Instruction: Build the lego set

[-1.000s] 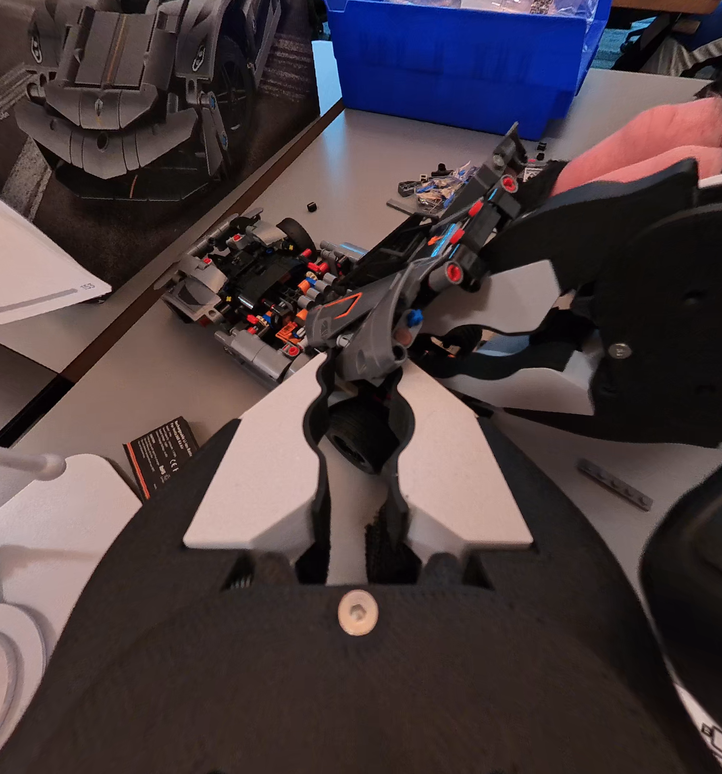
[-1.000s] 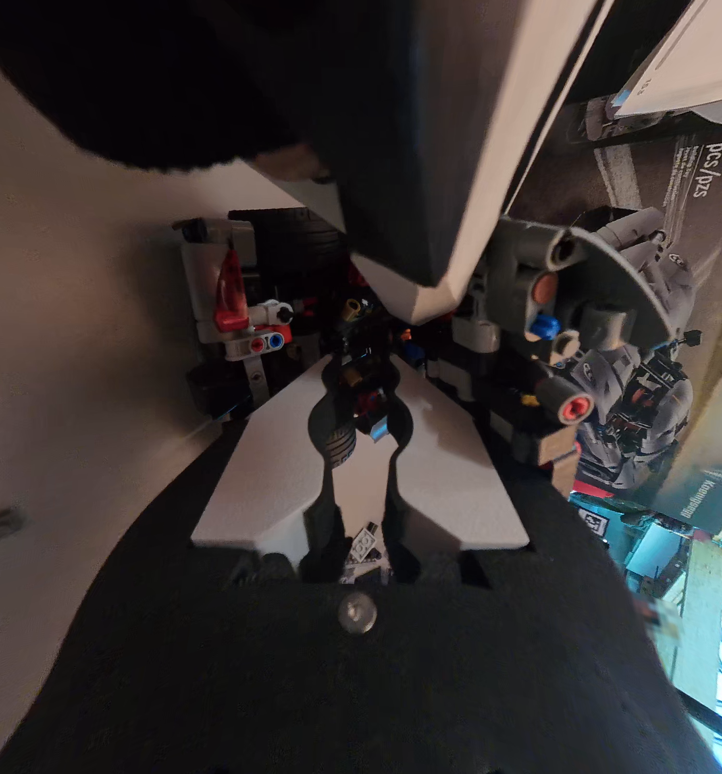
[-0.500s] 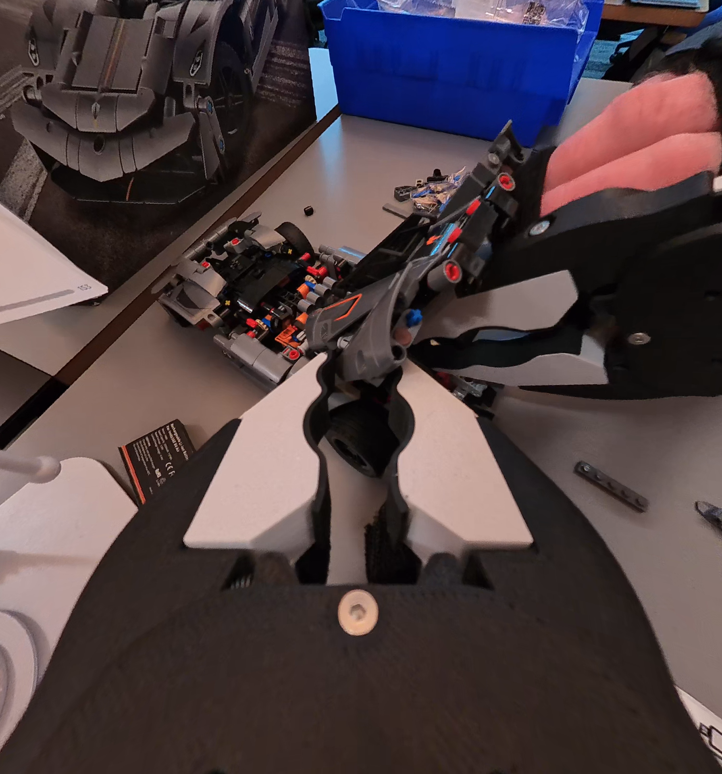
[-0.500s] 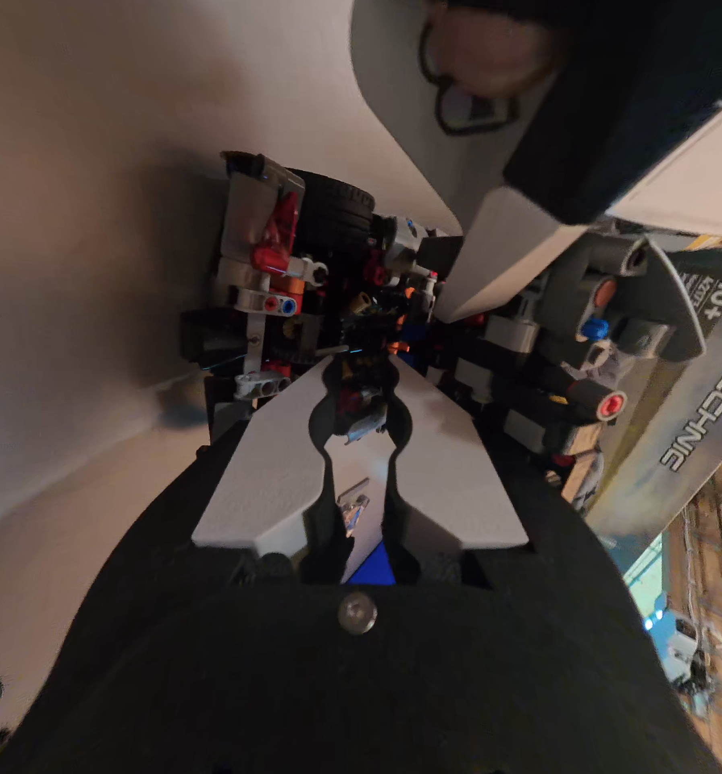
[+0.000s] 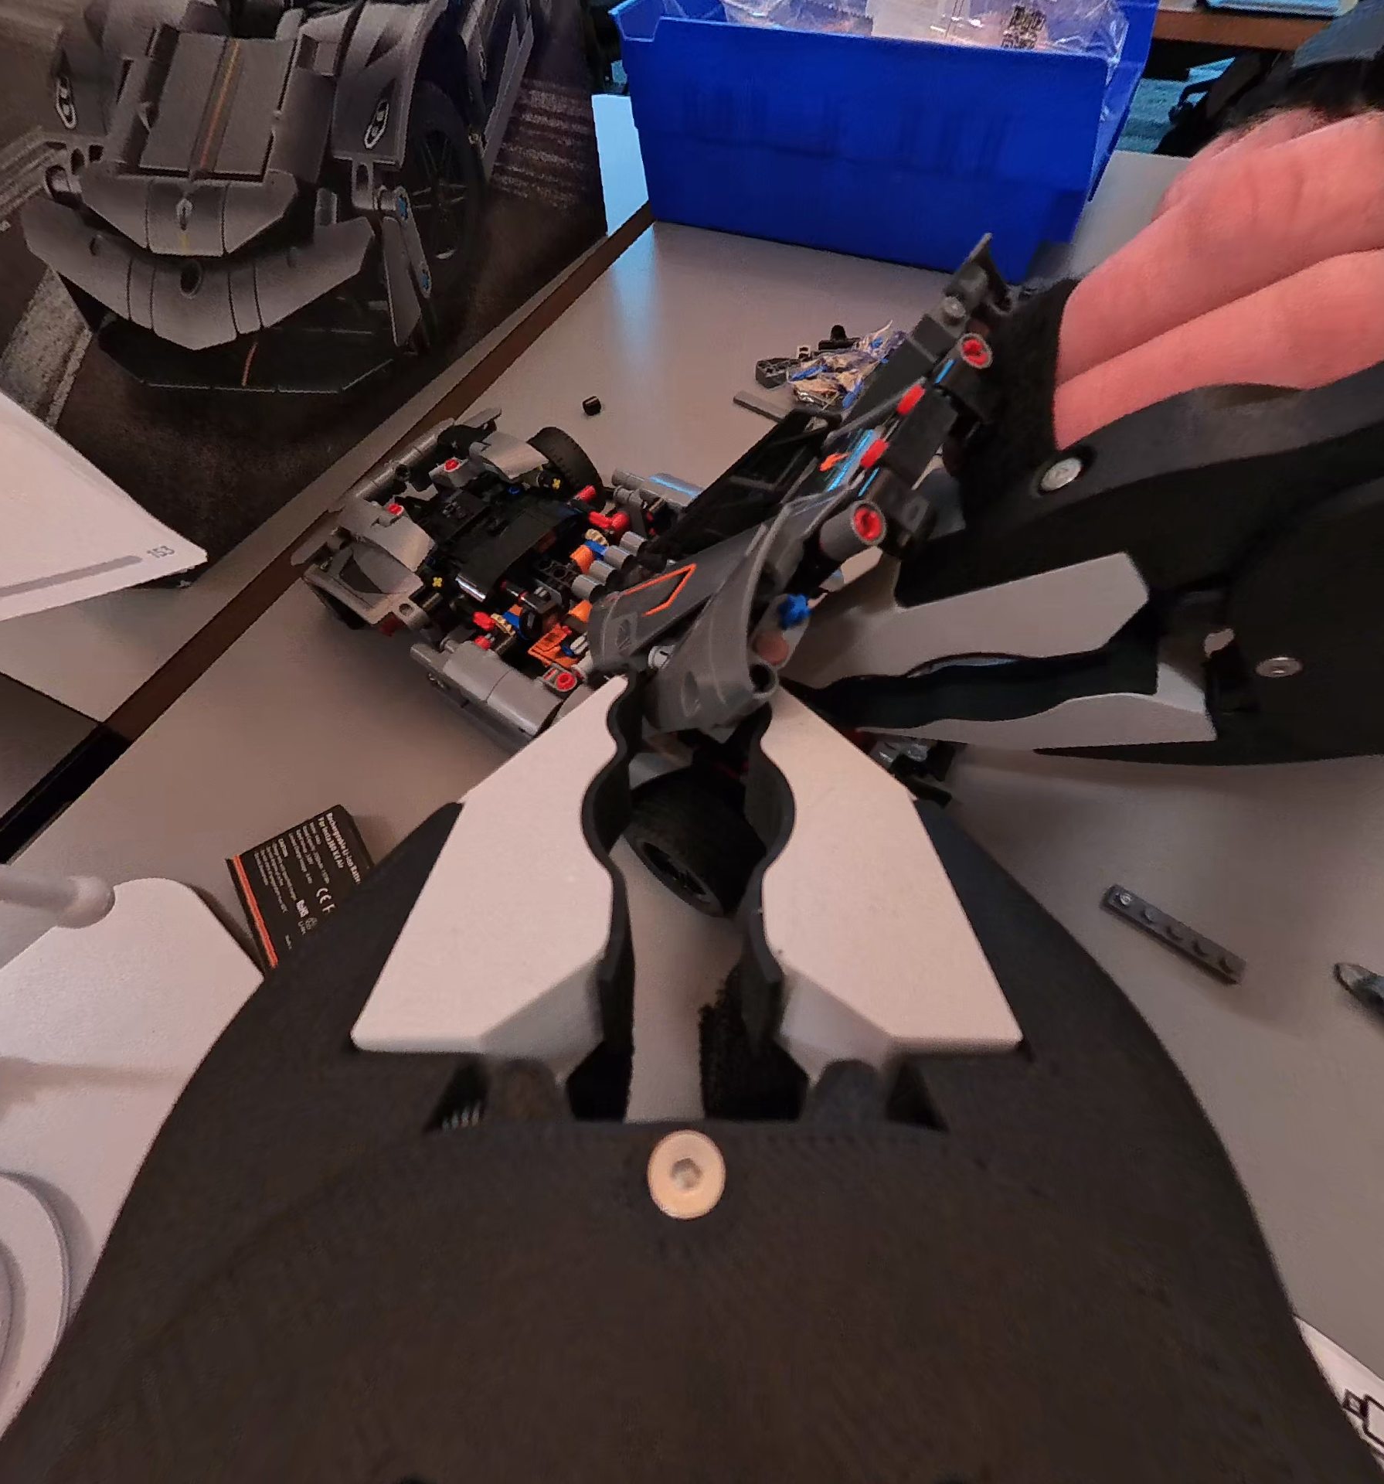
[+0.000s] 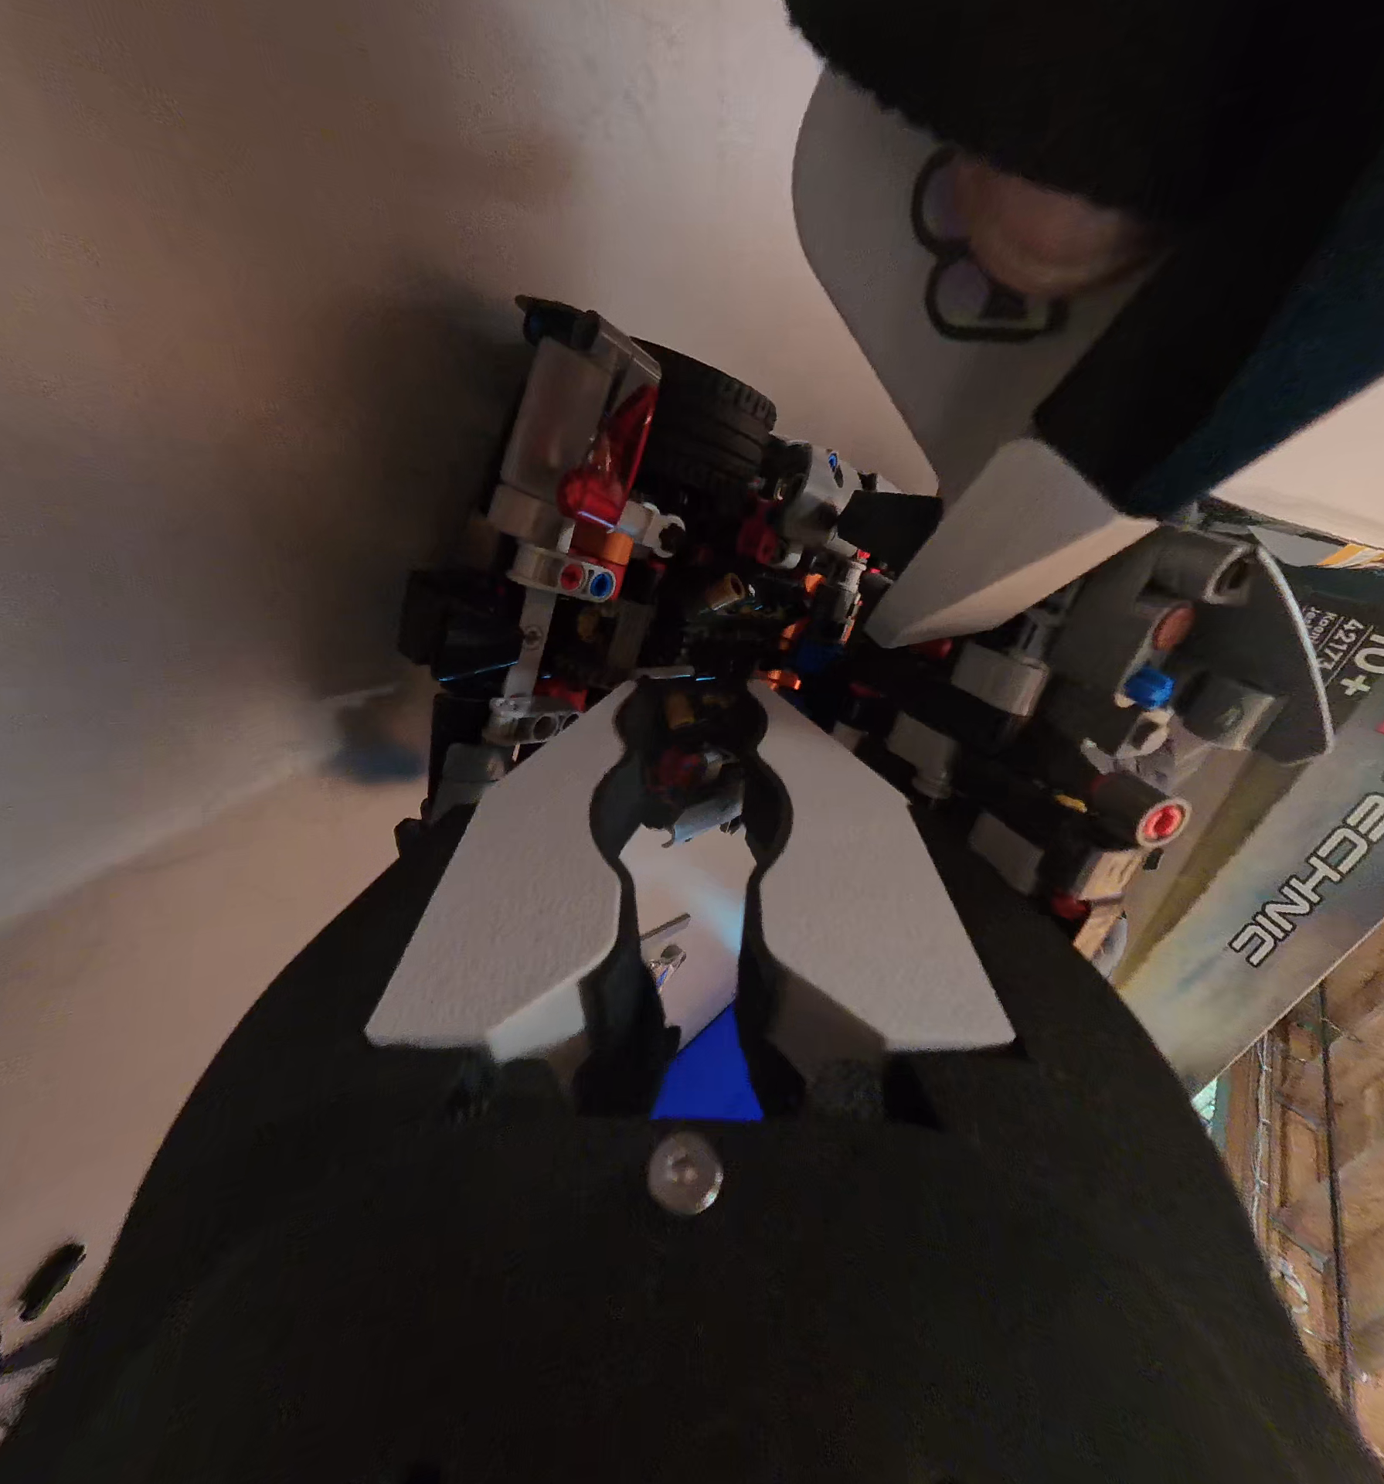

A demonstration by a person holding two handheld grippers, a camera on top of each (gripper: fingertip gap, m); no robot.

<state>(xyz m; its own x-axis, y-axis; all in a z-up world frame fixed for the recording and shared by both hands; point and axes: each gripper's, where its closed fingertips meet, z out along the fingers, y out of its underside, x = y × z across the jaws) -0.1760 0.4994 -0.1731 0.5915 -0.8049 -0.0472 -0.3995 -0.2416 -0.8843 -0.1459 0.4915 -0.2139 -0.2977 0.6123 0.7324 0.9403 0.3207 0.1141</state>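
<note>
Both grippers, left (image 5: 684, 707) and right (image 6: 688, 691), jaws pinching lego car (image 5: 672, 610) over table (image 5: 672, 305).

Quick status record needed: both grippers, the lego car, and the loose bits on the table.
left gripper: shut on the lego car
right gripper: shut on the car's other side
lego car: partly built, tipped up at the gripped end, far end on the table
loose parts: dark strip at right
blue bin: behind the car
</note>
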